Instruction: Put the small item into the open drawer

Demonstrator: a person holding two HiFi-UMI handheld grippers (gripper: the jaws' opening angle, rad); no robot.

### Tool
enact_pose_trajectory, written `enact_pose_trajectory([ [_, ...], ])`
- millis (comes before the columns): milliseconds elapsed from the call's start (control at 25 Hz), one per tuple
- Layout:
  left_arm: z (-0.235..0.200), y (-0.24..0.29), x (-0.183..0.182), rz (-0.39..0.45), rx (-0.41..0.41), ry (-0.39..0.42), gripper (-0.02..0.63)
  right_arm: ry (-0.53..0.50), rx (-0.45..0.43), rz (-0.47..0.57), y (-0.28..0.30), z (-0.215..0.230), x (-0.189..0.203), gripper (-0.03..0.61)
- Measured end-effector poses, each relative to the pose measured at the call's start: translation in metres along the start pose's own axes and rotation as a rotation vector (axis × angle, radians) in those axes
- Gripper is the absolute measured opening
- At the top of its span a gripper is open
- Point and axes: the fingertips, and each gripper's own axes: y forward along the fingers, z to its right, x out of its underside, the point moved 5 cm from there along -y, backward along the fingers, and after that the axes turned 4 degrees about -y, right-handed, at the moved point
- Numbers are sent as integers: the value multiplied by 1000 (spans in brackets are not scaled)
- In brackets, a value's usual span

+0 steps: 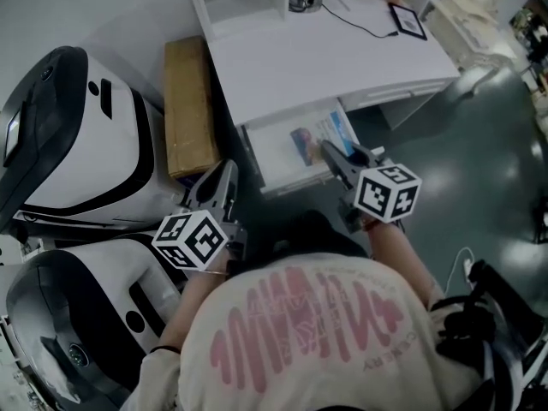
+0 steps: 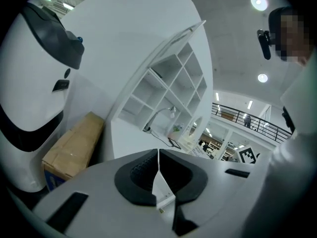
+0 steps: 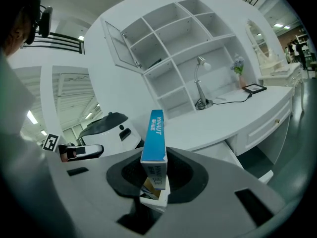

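Your shirt (image 1: 317, 341) fills the bottom of the head view, and both claws poke out past it. Your right claw (image 1: 330, 152) is pinching a small blue box (image 3: 153, 138) by its bottom end. The box stands tall between the jaws, its long side pointing up and away from you. The open drawer (image 1: 272, 152) sits just ahead of that claw and a bit lower, under the white desk (image 1: 342, 58). Your right hand is the near one, so it probably needs to go forward and down. Your left claw (image 1: 224, 176) is pressed together with nothing in it, off to the side near a brown carton (image 1: 190, 110).
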Motion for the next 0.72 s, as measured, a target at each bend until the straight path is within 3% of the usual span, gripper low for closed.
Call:
enact_pose_trajectory([
  [440,-33,15,32,-70,-95,-62,37,-14,-28,-188,54,28,31,87],
  [720,-47,30,36,-55,-151,-109,37,-89,-117,-327,97,41,41,87],
])
